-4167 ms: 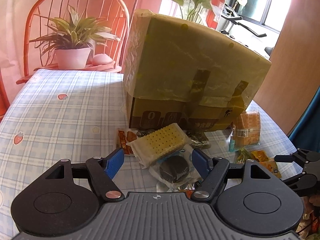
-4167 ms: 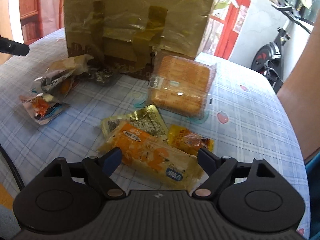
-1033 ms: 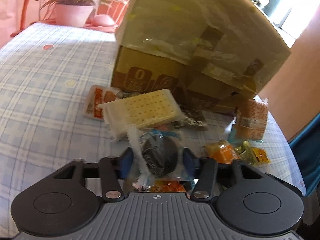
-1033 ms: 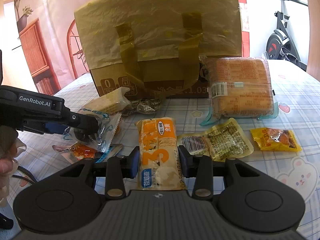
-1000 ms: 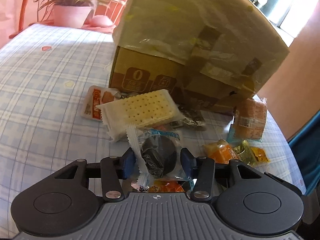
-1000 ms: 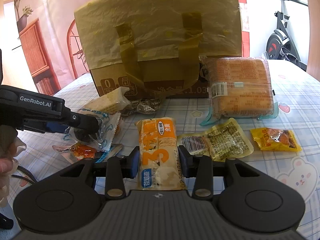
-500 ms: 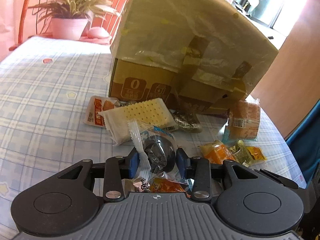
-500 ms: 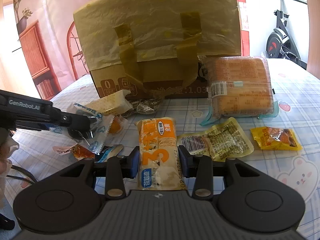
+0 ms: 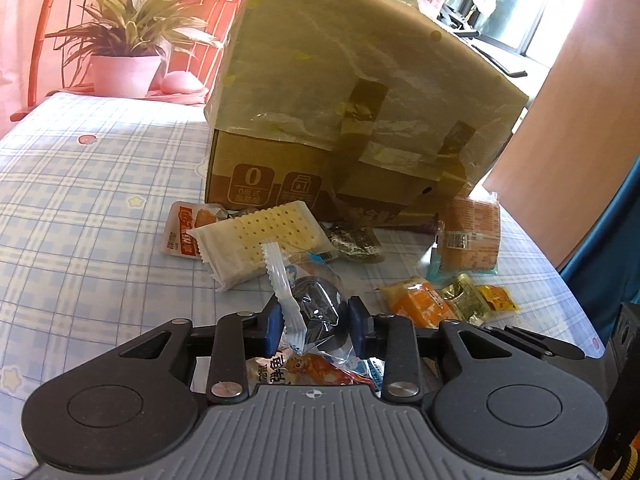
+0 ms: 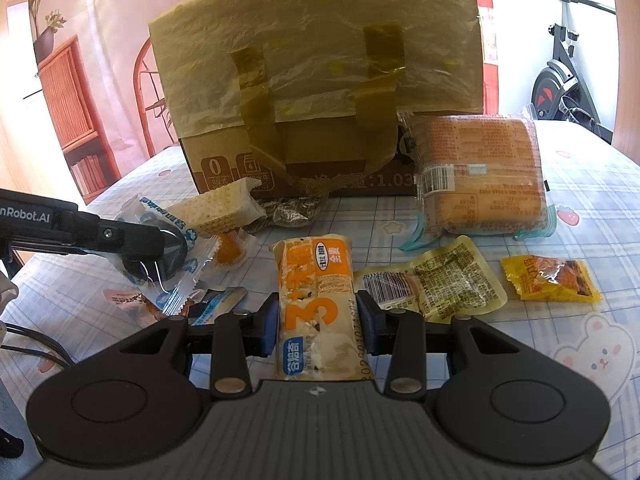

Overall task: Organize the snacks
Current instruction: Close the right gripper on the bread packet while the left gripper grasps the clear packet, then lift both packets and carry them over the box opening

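My left gripper (image 9: pixel 316 322) is shut on a clear packet with a dark round cookie (image 9: pixel 318 312) and holds it above the table. It also shows in the right wrist view (image 10: pixel 160 258), at the left. My right gripper (image 10: pixel 318 328) is shut on a long orange and white snack bar (image 10: pixel 314 308). A tall cardboard box (image 9: pixel 344 112) wrapped in yellowish plastic stands behind the snacks. It also shows in the right wrist view (image 10: pixel 320 68). A cracker packet (image 9: pixel 260 244) lies in front of the box.
A big orange bread pack (image 10: pixel 480 176) leans on the box. A beige sachet (image 10: pixel 432 284) and a yellow sachet (image 10: pixel 548 278) lie on the checked tablecloth (image 9: pixel 80 208). A red packet (image 9: pixel 182 230) and a potted plant (image 9: pixel 124 56) are at the left.
Both grippers closed on their snacks over the last seconds. In the last second my left gripper has lifted the cookie packet a little; the right gripper has barely moved.
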A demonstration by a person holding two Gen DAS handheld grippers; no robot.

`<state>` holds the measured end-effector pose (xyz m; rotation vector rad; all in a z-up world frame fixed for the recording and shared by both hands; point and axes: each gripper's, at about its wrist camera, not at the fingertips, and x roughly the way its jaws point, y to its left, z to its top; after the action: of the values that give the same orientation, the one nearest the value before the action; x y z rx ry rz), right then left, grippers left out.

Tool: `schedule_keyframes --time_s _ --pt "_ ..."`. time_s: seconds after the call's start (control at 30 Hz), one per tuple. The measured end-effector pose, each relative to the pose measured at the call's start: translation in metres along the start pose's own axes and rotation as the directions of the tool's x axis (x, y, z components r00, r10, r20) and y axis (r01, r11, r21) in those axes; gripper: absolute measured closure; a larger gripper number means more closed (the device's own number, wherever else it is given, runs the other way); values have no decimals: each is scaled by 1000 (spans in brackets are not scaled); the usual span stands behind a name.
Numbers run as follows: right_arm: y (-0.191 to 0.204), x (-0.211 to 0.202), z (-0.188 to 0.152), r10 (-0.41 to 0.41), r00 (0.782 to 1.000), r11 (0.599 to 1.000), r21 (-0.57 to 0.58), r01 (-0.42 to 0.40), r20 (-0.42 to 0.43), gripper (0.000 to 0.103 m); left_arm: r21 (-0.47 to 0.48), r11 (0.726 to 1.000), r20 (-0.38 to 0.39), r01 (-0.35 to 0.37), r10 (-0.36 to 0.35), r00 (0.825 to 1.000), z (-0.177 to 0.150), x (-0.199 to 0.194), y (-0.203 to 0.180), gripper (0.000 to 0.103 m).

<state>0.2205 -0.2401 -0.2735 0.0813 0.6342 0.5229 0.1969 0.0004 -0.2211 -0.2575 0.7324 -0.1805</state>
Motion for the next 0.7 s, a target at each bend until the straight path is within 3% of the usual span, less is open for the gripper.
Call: schedule_keyframes --time_s 0.37,0.5,0.7 --pt "-3 0 2 11 1000 1000 17 -11 -9 62 6 1000 58 -13 13 998 10 -16 1 68" --pt "0 -3 8 15 999 1000 15 -15 -30 63 9 999 90 39 -39 995 23 -29 9 68" --pt "1 -24 26 26 999 999 33 -27 37 63 51 997 144 50 -57 988 48 -55 17 68"
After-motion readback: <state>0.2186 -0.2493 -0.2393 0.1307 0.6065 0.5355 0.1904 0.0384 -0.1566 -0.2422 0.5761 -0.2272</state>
